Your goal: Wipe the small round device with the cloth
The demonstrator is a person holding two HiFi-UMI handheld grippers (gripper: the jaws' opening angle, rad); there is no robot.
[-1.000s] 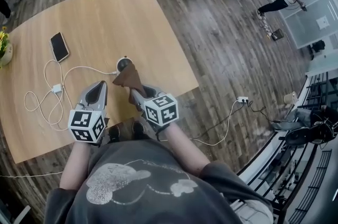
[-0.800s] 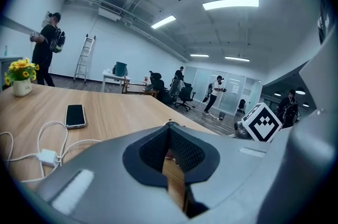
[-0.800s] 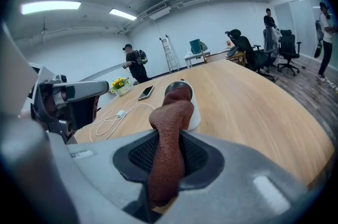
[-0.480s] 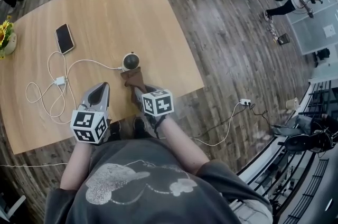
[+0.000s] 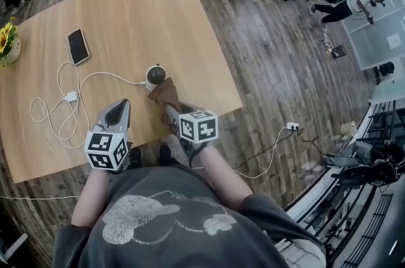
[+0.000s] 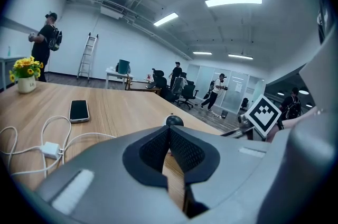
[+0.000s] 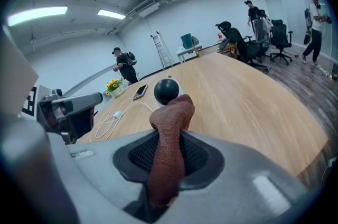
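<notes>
Wood-plank office flooring surrounds a large pale wooden table (image 5: 126, 14), which fills the upper left of the head view. Just below the frame's centre, at the table's near edge, the left gripper (image 5: 116, 110) has its jaws pressed together on nothing. Beside it to the right, the right gripper (image 5: 171, 112) pinches a brown cloth (image 5: 164, 93) whose free end sticks out past the jaws. A white cable (image 5: 60, 112) loops across the left-centre of the table, with a dark phone (image 5: 78, 46) lying above the loops.

The small round device (image 5: 155, 76), a dark ball on what looks like a white base, sits just above the cloth's free end. Whether the two touch is hard to judge.

To wipe well, the loose end probably wants draping over the ball and dragging in short arcs. Pressure should be light so the device does not slide on its cable. The empty left gripper could steady the base.
</notes>
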